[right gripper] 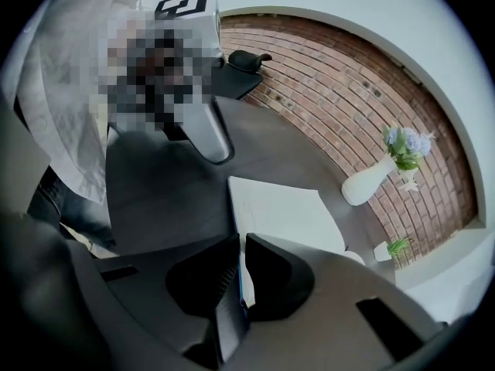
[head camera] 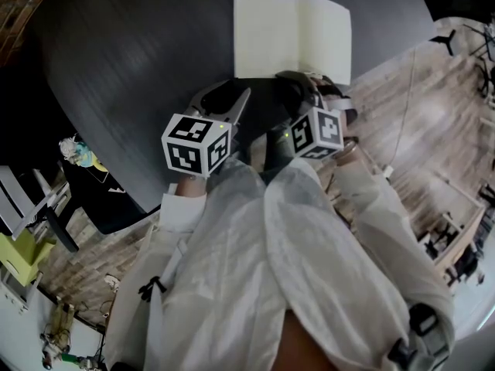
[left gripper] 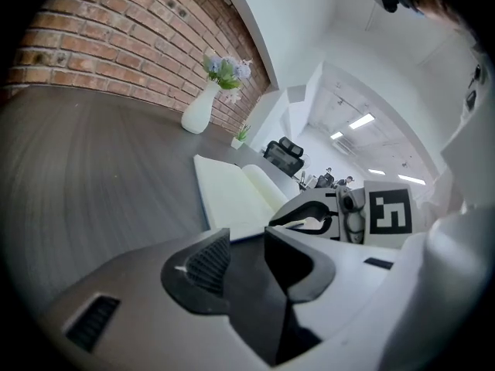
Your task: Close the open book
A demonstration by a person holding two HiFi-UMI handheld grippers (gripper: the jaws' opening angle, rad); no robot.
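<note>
A dark round table (head camera: 116, 60) carries the open book (head camera: 292, 35), lying flat with its pages up. At the book's near edge the right gripper (right gripper: 238, 247) has its fingers clenched on that edge; the left gripper (left gripper: 247, 242), just short of the book, holds its fingers apart, empty

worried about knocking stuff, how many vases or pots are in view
2: a tall white vase of flowers by the brick wall, and a small white plant pot beside it. More may be out of view.
</note>
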